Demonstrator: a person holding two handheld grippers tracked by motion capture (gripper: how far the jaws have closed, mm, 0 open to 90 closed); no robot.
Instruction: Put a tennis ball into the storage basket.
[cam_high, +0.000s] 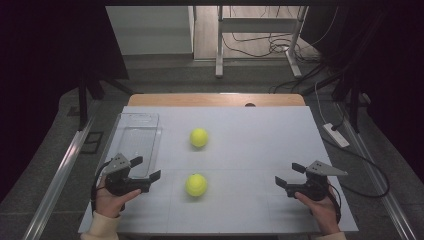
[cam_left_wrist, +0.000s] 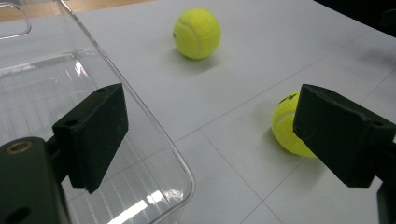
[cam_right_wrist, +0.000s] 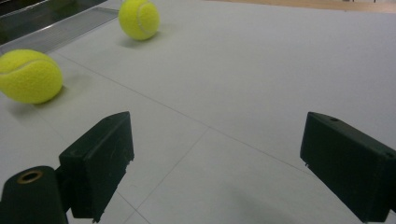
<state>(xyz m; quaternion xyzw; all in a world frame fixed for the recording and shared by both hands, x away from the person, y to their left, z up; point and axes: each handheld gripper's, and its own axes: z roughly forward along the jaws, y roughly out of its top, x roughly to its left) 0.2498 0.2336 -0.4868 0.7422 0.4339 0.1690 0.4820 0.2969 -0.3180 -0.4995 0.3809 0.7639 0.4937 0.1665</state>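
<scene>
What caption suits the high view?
Two open grippers, left and right, flank the near tennis ball; a second ball lies beside a clear tray.

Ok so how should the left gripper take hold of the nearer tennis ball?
Probably grip the nearer tennis ball across its widest middle, coming in from its left, where the open left gripper already sits. It is round, so any diameter works, and it lies apart from the clear tray and the farther ball.

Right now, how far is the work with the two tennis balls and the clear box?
Nothing looks done yet: the clear box is empty, and both the far ball and the near ball lie on the table. In hand: nothing; the left gripper and right gripper are open, fingers apart. Left to do, probably: both balls into the box.
</scene>
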